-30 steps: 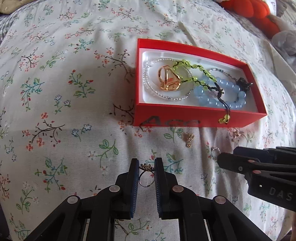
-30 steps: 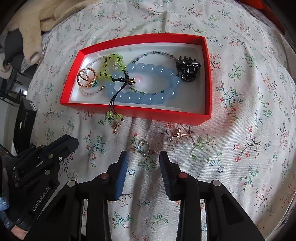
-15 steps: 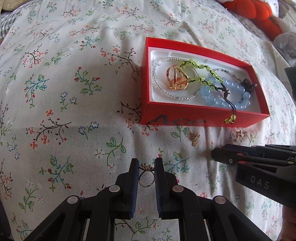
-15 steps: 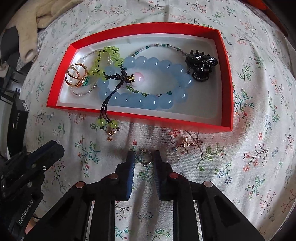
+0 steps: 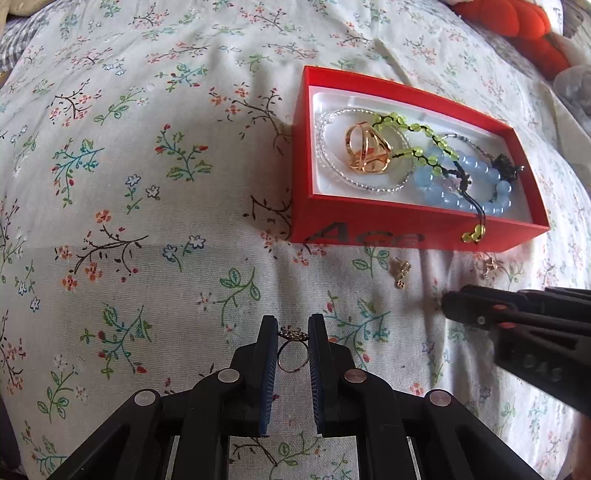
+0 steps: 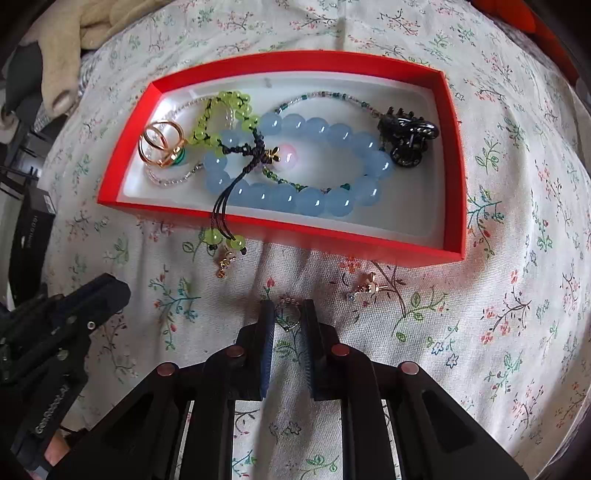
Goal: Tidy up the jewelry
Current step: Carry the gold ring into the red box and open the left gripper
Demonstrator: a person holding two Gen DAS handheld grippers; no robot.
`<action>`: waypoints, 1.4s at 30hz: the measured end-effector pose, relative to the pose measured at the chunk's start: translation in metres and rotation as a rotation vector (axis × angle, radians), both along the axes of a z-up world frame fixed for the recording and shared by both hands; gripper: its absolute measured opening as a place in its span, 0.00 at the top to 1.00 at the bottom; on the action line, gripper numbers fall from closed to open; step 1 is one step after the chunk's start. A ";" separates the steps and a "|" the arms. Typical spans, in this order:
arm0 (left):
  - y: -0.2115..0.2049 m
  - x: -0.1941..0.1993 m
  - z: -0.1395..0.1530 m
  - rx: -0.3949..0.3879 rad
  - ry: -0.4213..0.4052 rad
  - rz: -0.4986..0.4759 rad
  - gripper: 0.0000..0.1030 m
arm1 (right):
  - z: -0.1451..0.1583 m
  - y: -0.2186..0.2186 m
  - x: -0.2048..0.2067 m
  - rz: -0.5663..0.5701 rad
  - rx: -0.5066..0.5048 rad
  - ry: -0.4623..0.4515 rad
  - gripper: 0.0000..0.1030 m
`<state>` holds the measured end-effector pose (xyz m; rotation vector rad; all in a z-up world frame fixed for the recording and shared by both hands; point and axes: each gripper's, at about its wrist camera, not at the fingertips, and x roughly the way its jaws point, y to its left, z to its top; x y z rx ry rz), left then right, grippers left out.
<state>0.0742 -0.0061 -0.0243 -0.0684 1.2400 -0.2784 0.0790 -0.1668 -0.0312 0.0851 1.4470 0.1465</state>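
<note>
A red box lies on a floral bedspread and holds a blue bead bracelet, a green bead bracelet, a gold ring and a black hair claw. My left gripper is shut on a gold ring with a crown top, held above the cloth in front of the box. My right gripper is shut on a small silver ring on the cloth just before the box. It also shows at the right of the left wrist view.
Two small gold earrings lie on the cloth before the box, one by the green tassel, one to the right. An orange plush toy lies far right. A beige cloth lies at the bed's left edge.
My right gripper moved forward over the silver ring and closed on it. My left gripper, still holding its ring, drew back and left from the box.
</note>
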 end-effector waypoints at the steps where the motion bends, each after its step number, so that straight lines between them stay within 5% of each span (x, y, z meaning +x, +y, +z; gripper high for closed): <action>1: 0.001 0.000 0.000 -0.001 -0.001 0.003 0.89 | 0.002 -0.001 0.000 -0.002 0.008 -0.003 0.85; 9: 0.007 -0.001 0.005 -0.014 -0.018 0.028 0.89 | 0.023 -0.019 -0.005 -0.034 0.057 -0.026 0.85; 27: -0.004 0.005 0.041 -0.173 -0.134 0.067 0.89 | 0.074 -0.075 -0.013 -0.143 0.144 -0.143 0.85; 42: -0.037 0.027 0.037 -0.228 -0.145 0.070 0.89 | 0.076 -0.070 0.000 -0.130 0.168 -0.171 0.85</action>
